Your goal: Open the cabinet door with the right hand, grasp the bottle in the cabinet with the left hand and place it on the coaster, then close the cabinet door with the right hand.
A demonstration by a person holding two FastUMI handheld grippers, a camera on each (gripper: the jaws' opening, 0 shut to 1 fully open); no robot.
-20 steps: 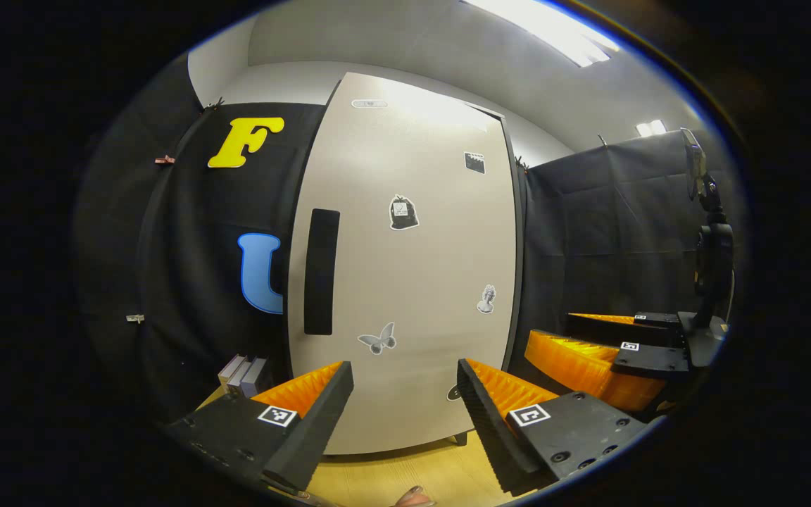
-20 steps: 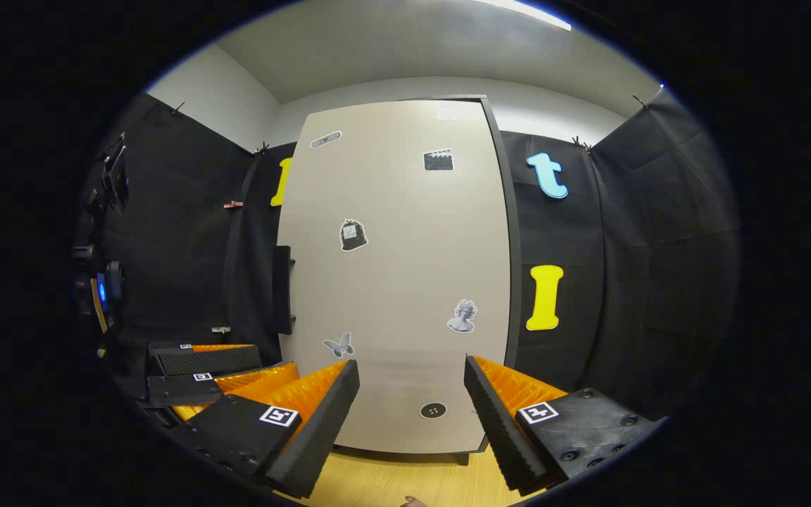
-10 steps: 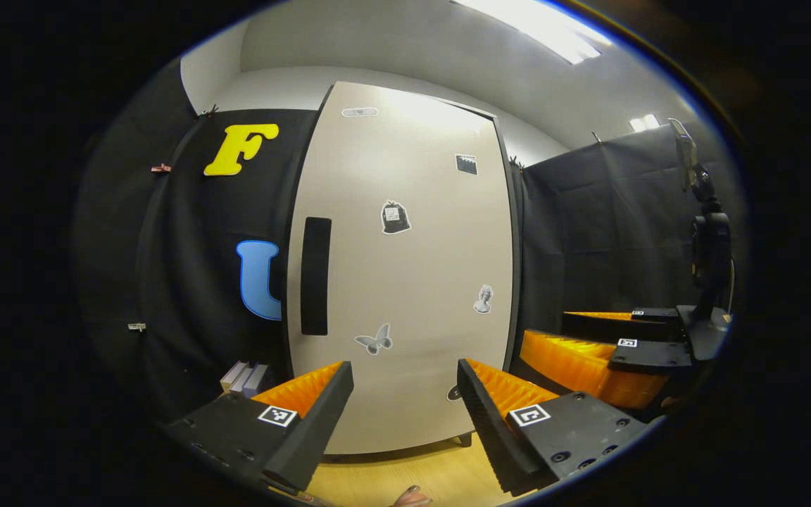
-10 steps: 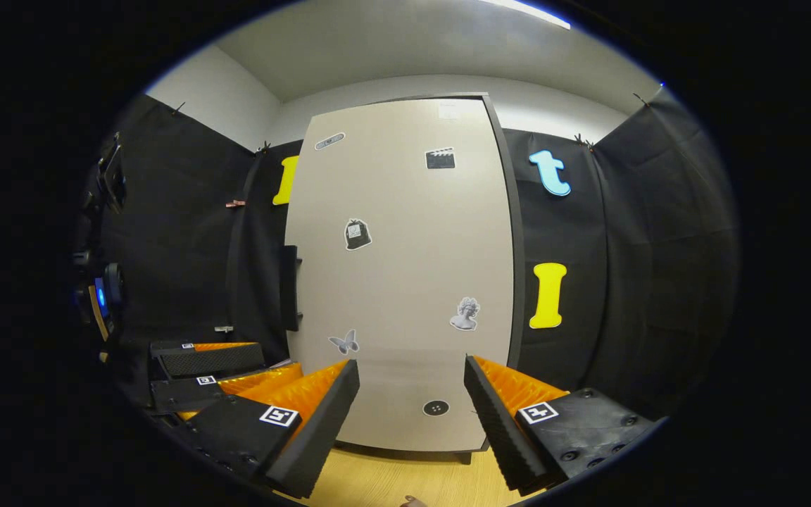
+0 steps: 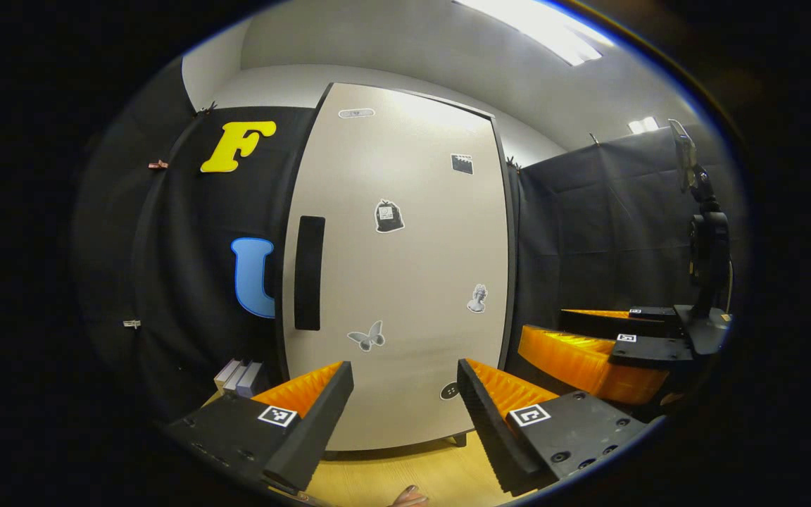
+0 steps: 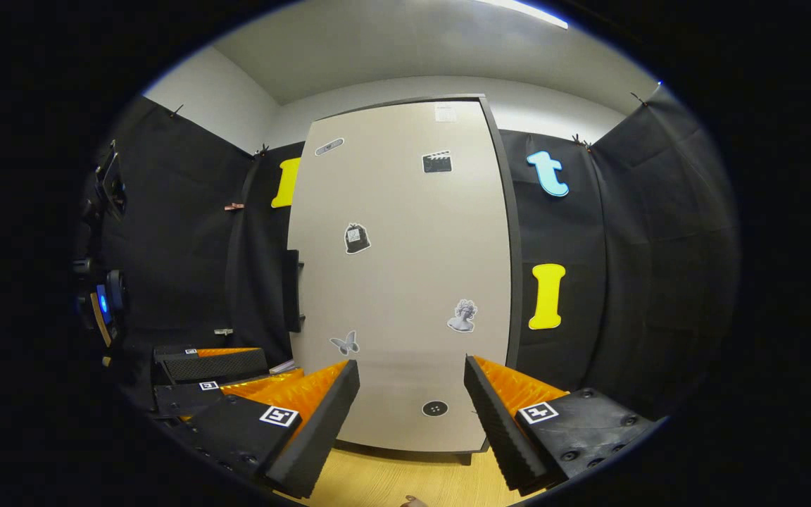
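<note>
Both grippers are just hanging in front of the cabinet, fingers spread wide and gripping nothing at all. In the left gripper view, the left gripper (image 5: pixel 402 394) is sitting with its jaws well apart over the light wooden tabletop (image 5: pixel 419 468), and straight ahead between the fingers the tall beige cabinet door with little grey stickers (image 5: pixel 405 267) is standing fully closed. This view is giving the flat face of the long black vertical handle (image 5: pixel 308 273), up and to the left of the fingers, plus a small stack of books (image 5: pixel 238 377) leaning by the cabinet's foot just past the left finger. Off to the right it's also catching the right gripper (image 5: pixel 606 338) with its fingers apart, and a black camera stand (image 5: pixel 708 282) behind it.

The right gripper view is showing the right gripper (image 6: pixel 412 398) equally wide open, touching nothing, with the same door (image 6: pixel 405 282) ahead. Here the handle (image 6: pixel 293 290) is showing edge-on, sticking out from the door's left edge, and the left gripper (image 6: pixel 212 373) is sitting low to the left, near its own left finger. A round black button sticker (image 6: pixel 435 408) is sitting right between the fingers, low on the door.

The door is hiding whatever is inside, so I can't tell where the bottle is.
</note>
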